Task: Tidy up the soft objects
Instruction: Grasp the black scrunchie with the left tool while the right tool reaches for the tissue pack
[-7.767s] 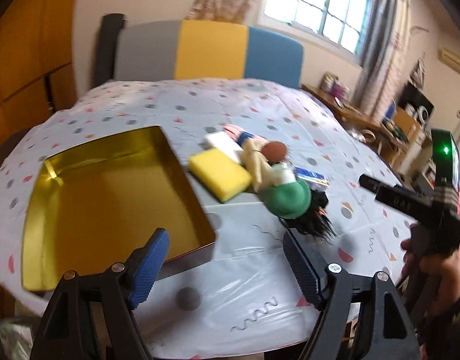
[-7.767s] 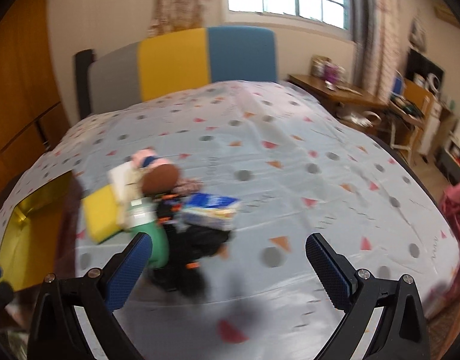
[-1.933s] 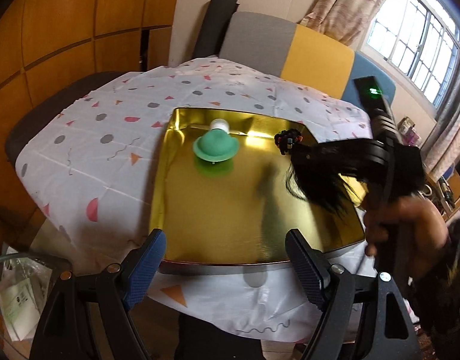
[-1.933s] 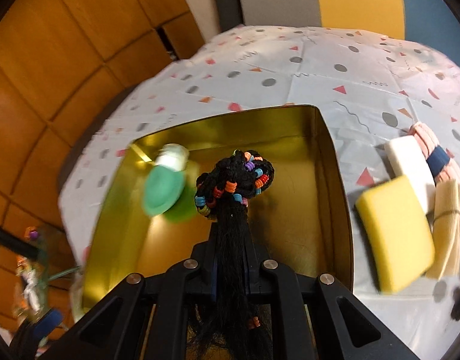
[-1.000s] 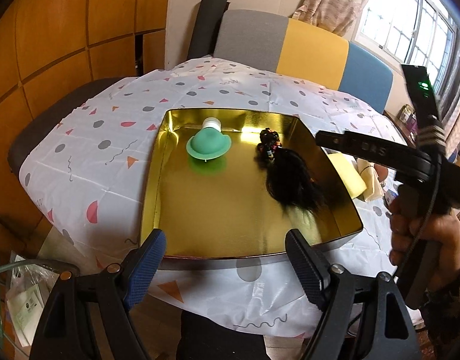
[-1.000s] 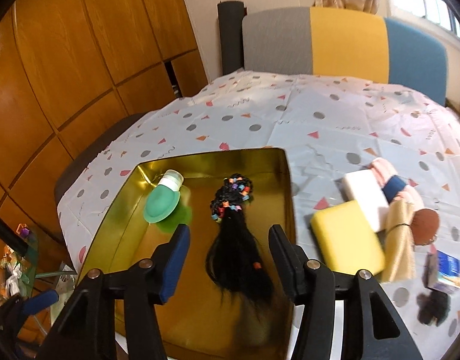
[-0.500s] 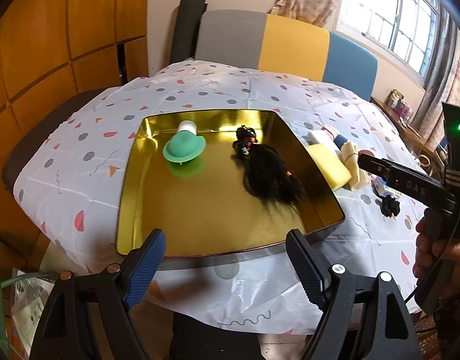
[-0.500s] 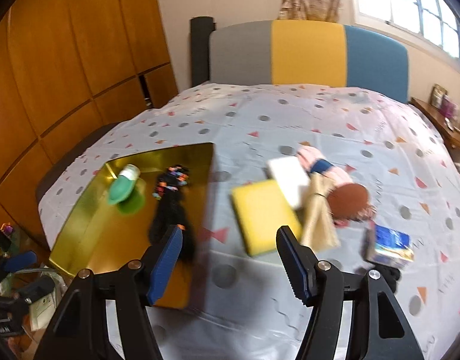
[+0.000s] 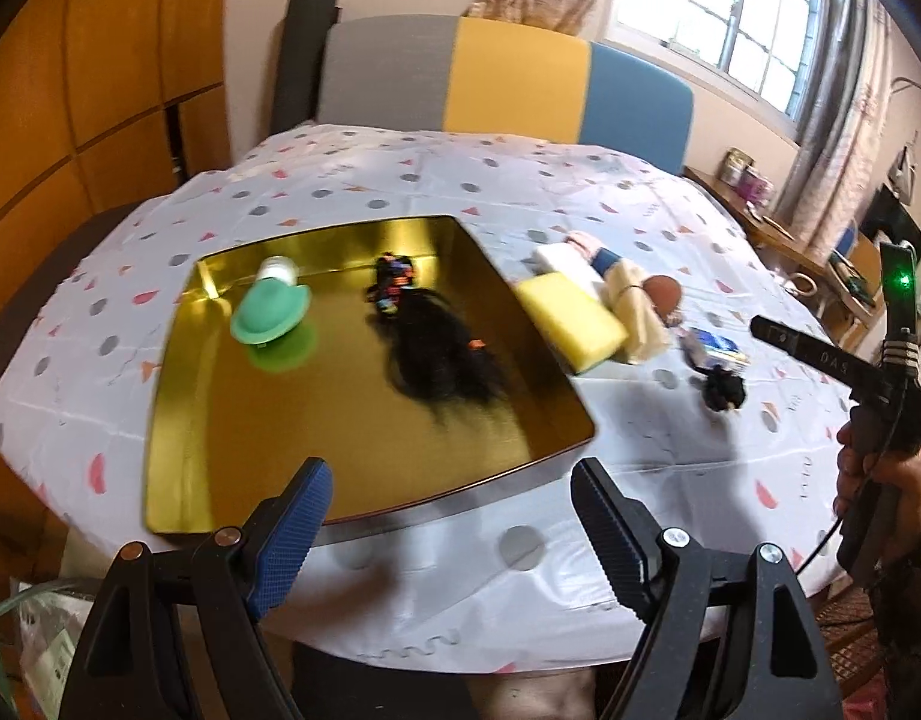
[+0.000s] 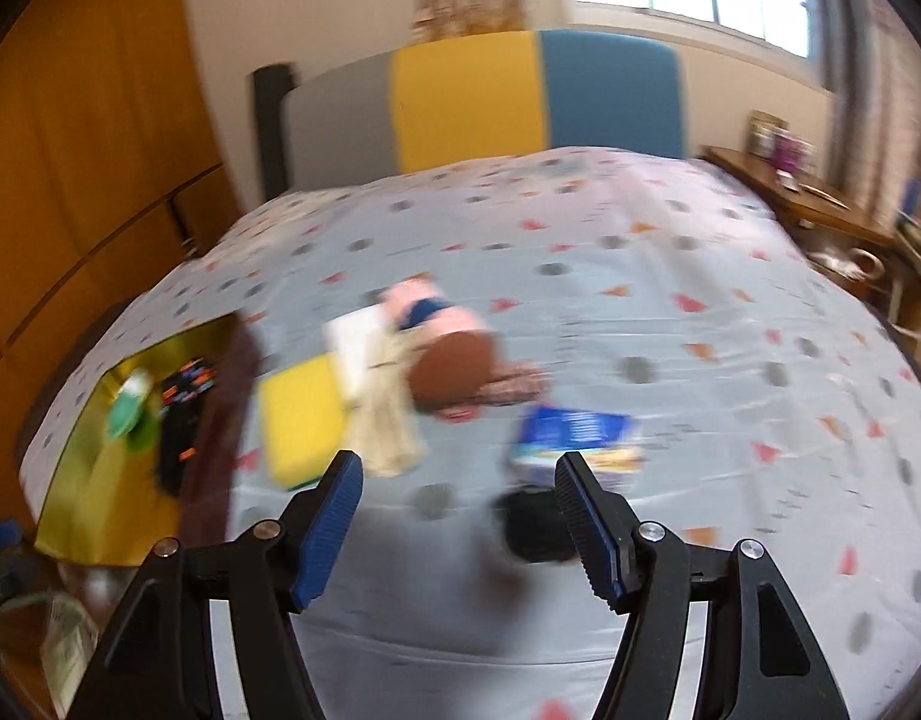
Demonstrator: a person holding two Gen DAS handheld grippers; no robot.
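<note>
The gold tray (image 9: 460, 483) holds a green cap-shaped item (image 9: 271, 312) and a black hairpiece with coloured beads (image 9: 436, 348). To its right on the dotted cloth lie a yellow sponge (image 9: 571, 321), a white sponge (image 9: 565, 261), a beige cloth (image 9: 637, 315), a brown disc (image 9: 664, 294), a blue packet (image 10: 574, 435) and a small black tuft (image 10: 532, 525). My left gripper (image 9: 451, 504) hangs open at the tray's near edge. My right gripper (image 10: 458, 480) hovers over the cloth near the packet and tuft, its jaws opening with nothing pressed between them.
A pink and blue roll (image 9: 598, 246) lies behind the white sponge. A grey, yellow and blue headboard (image 9: 508, 78) stands at the far side. A hand (image 9: 880, 480) holds the right tool at the right edge. Wooden panels are on the left.
The right gripper has left the hairpiece in the tray, swung right over the loose items and widened its jaws. The left view has turned a little right.
</note>
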